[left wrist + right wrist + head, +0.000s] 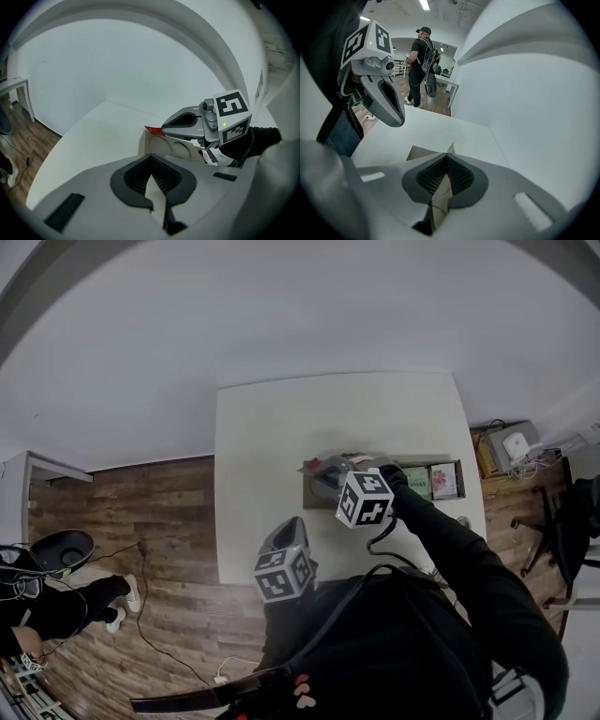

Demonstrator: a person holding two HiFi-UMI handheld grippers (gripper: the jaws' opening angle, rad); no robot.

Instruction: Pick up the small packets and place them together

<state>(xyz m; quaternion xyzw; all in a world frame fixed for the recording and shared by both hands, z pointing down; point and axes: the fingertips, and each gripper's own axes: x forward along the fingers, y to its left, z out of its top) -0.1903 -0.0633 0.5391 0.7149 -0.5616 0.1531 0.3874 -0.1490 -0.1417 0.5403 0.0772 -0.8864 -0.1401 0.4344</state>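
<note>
White wall backs a white table (pixel 272 427), and on it sits a shallow cardboard box (pixel 161 146) that holds the small packets (pixel 429 482). A green one and a pale pink one lie side by side at its right end, and a red-edged item (pixel 152 129) shows at its left end. The right gripper (pixel 446 157) hangs over that left end, tilted down, its jaws closed together. Tan card shows in the slit behind the tips, and I cannot tell whether that is the box beneath or a thin packet pinched there. The left gripper (pixel 151 158) is nearer the person, above the table's front edge, its jaws also together with only bare tabletop showing through the gap. The step in hand looks like a reach into the box, early in the gathering. If the right jaws are empty, the next move calls for parting them before they come down on a packet's edge. Thin flat packets lying on the box floor will likely need a low, angled approach.
</note>
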